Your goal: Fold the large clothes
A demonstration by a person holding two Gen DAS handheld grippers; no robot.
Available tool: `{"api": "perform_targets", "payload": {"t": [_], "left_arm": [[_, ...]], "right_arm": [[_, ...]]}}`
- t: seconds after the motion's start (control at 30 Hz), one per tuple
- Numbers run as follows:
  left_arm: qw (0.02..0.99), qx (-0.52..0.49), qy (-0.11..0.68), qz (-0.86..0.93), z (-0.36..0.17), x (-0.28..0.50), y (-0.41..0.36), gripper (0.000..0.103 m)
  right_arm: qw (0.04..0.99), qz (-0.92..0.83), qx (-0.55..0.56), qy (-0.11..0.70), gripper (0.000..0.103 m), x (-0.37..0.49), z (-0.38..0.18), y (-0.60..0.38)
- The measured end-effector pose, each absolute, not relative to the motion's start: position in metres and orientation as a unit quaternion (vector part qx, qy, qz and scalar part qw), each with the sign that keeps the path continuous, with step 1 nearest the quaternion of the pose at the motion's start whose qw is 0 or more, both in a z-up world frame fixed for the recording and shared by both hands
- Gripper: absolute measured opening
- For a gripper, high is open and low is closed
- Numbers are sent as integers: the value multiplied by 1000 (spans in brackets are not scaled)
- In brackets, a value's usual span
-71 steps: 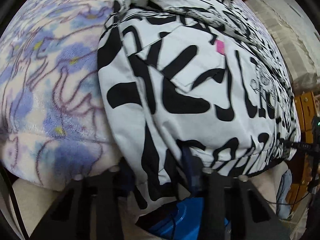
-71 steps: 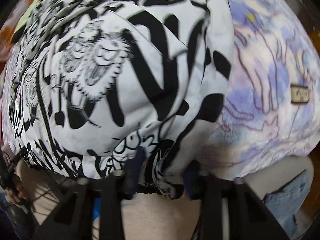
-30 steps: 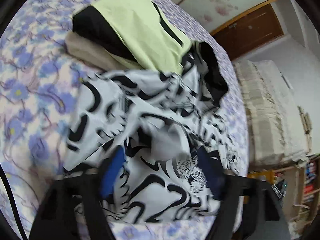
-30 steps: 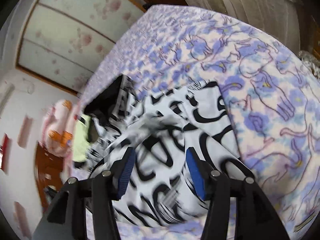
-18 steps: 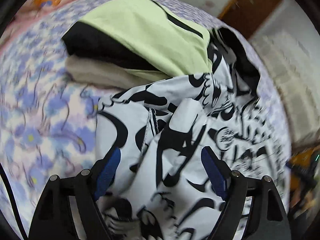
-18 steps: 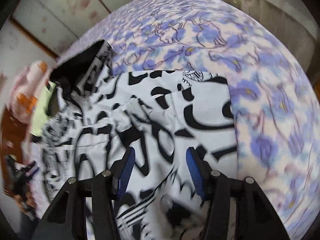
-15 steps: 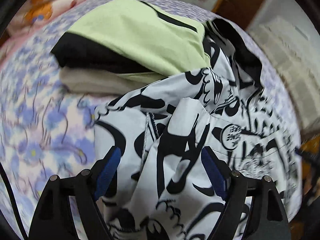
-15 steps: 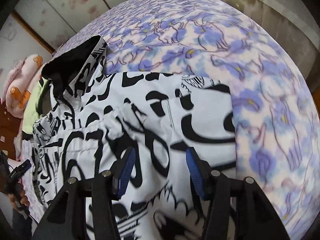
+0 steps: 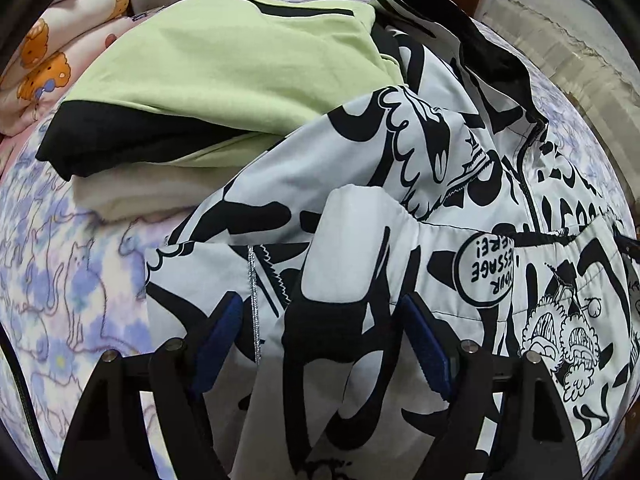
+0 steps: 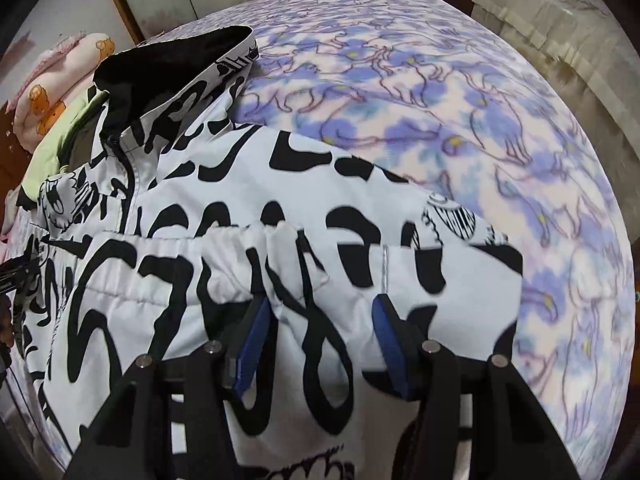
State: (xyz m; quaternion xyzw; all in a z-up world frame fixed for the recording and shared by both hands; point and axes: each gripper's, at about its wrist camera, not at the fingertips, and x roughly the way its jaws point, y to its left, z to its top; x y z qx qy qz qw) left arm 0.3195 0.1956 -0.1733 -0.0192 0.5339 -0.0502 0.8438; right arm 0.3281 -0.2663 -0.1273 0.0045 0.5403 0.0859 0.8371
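Left wrist view first: the left tongs (image 9: 322,332) hang over the black-and-white printed jacket (image 9: 460,208), which lies spread on the bed (image 9: 60,280). The blue pads (image 9: 218,340) straddle a puffy folded sleeve cuff (image 9: 352,240), jaws closing, but there is daylight either side and no pinch on the cloth. A folded green garment (image 9: 240,64) sits stacked just behind the jacket, touching its shoulder.

Over to the right wrist view: the right tongs (image 10: 316,340) stand part open above the jacket (image 10: 280,200) and its gathered elastic hem (image 10: 192,248), fabric bulging up between the pads (image 10: 252,344), which look clear of it. The collar (image 10: 172,60) points away, toward the pink pillow (image 10: 60,76).

To do this well, I'd say both tongs want a full bite of the doubled layer, well back from the edge, and at matching depth, so that the fold lifts evenly and the slippery shell can't slide out.
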Motion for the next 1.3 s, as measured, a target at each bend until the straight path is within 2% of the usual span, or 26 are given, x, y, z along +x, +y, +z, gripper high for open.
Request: {"api": "perform_targets", "payload": {"t": [0.07, 0.1, 0.13, 0.17, 0.23, 0.3, 0.43, 0.57, 0.67, 0.83, 1.0, 1.07, 1.13, 1.2, 1.23, 1.3], "left_arm": [[842, -27, 534, -67, -176, 322, 189, 52], [840, -32, 537, -72, -176, 323, 188, 32], [840, -35, 536, -73, -175, 323, 185, 25], [842, -34, 534, -69, -175, 323, 182, 24], [851, -15, 522, -50, -169, 318, 176, 15], [858, -4, 512, -43, -163, 311, 175, 14], [876, -4, 480, -42, -137, 299, 169, 12], [900, -11, 434, -31, -101, 300, 162, 12], [906, -18, 422, -15, -94, 313, 162, 12], [890, -13, 456, 23, -134, 341, 156, 12], [889, -15, 456, 40, -160, 349, 158, 15], [888, -9, 458, 44, -161, 349, 158, 19], [886, -3, 461, 52, -155, 348, 160, 40], [889, -5, 454, 56, -145, 343, 165, 56], [896, -12, 439, 58, -135, 337, 168, 60], [908, -19, 414, 64, -117, 322, 172, 60]], "right_arm": [[836, 83, -1, 542, 53, 332, -132, -263], [836, 82, -3, 542, 53, 333, -135, -261], [837, 78, -4, 542, 48, 333, -136, -260], [837, 79, -3, 542, 40, 331, -136, -258], [839, 69, -18, 539, 14, 325, -134, -252], [851, 52, -48, 520, 6, 311, -126, -245], [885, 29, -23, 464, 5, 281, -92, -261], [909, 19, 48, 414, 5, 273, -50, -289], [915, 13, 46, 400, 5, 288, -40, -290], [893, -15, 32, 448, 5, 337, -83, -280], [866, -47, -3, 497, 8, 360, -135, -262], [865, -52, 9, 499, 10, 359, -135, -264], [859, -52, 27, 508, 16, 357, -129, -269], [857, -47, 44, 511, 16, 351, -115, -276], [861, -48, 44, 505, 16, 346, -108, -277], [875, -53, 35, 481, 19, 330, -88, -272]]}}
